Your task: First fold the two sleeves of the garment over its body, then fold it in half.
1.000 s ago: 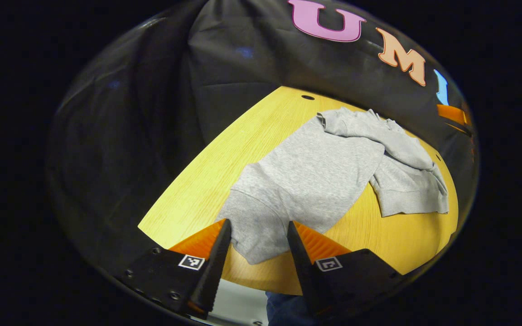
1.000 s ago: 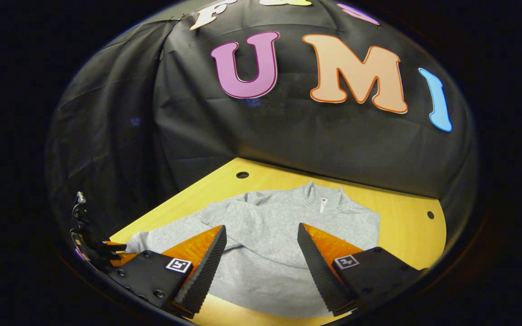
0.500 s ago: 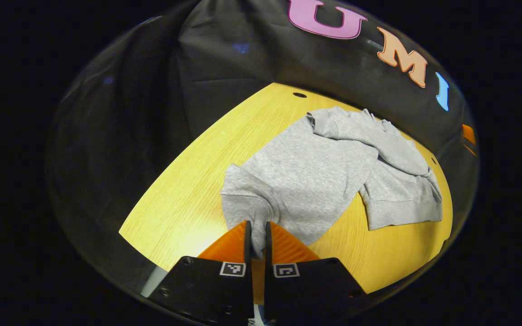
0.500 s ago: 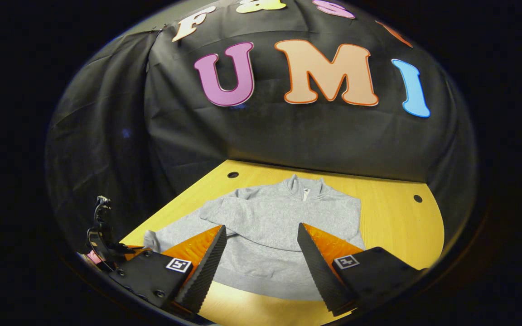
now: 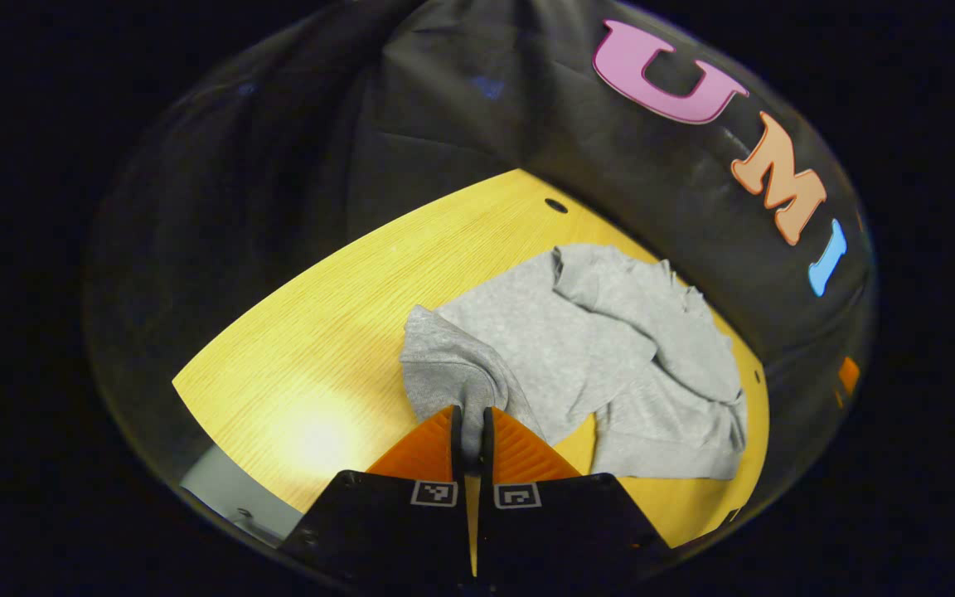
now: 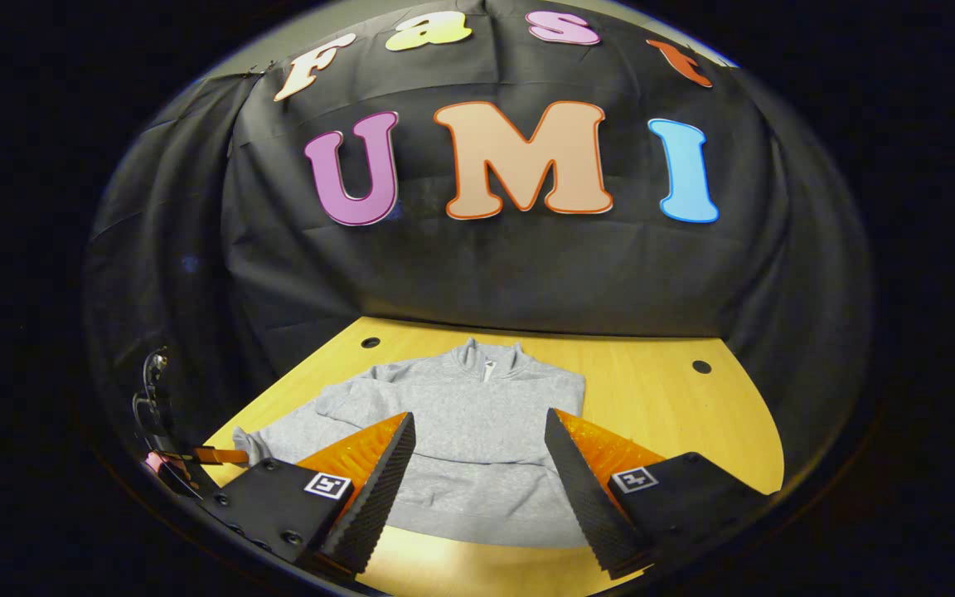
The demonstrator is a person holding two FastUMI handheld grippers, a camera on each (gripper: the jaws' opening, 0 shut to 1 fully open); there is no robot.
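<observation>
A grey sweatshirt (image 5: 602,348) lies on the yellow wooden table (image 5: 345,332). One sleeve is folded across its chest. My left gripper (image 5: 467,414) is shut on the cuff of the other sleeve (image 5: 444,373), which is lifted off the table and bunched. In the right gripper view the sweatshirt (image 6: 461,431) lies flat with its collar at the far side. My right gripper (image 6: 477,427) hovers open above the sweatshirt's lower body, holding nothing. The left gripper (image 6: 196,456) shows small at the far left edge, at the sleeve end.
The table (image 6: 676,414) has small round holes (image 6: 701,366) near its far corners. Black cloth wall stands close behind the table. Bare wood lies to the right of the sweatshirt in the right gripper view. The table's near edge (image 5: 220,456) is just left of my left gripper.
My left gripper closed on the sleeve cuff and has lifted it, drawing it toward the body. My right gripper has pulled back from the sweatshirt and stayed open.
</observation>
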